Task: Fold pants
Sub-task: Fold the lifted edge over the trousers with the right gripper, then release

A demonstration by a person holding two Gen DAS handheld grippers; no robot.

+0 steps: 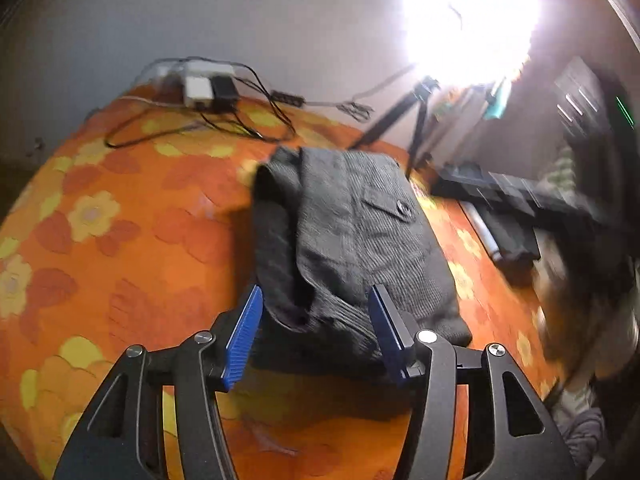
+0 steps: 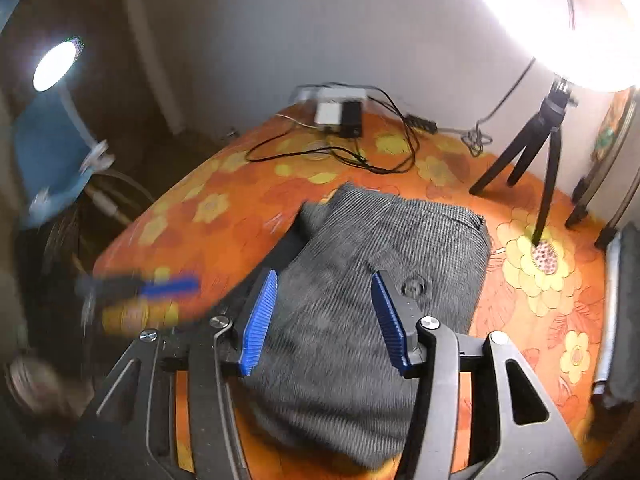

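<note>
The grey corduroy pants (image 1: pixel 352 236) lie folded into a compact bundle on the orange flowered cloth (image 1: pixel 120 208), a buttoned pocket flap on top. My left gripper (image 1: pixel 316 300) is open, its blue pads either side of the bundle's near edge, holding nothing. In the right wrist view the pants (image 2: pixel 360 300) fill the middle. My right gripper (image 2: pixel 324 284) is open above them, empty. The left gripper shows blurred at the table's left edge (image 2: pixel 168 286).
A power strip with adapters and black cables (image 1: pixel 208 88) lies at the far edge. A black tripod (image 2: pixel 536 168) with a bright ring light stands far right. Dark flat items and a pen (image 1: pixel 508 216) lie at the right. A lamp (image 2: pixel 56 66) shines at left.
</note>
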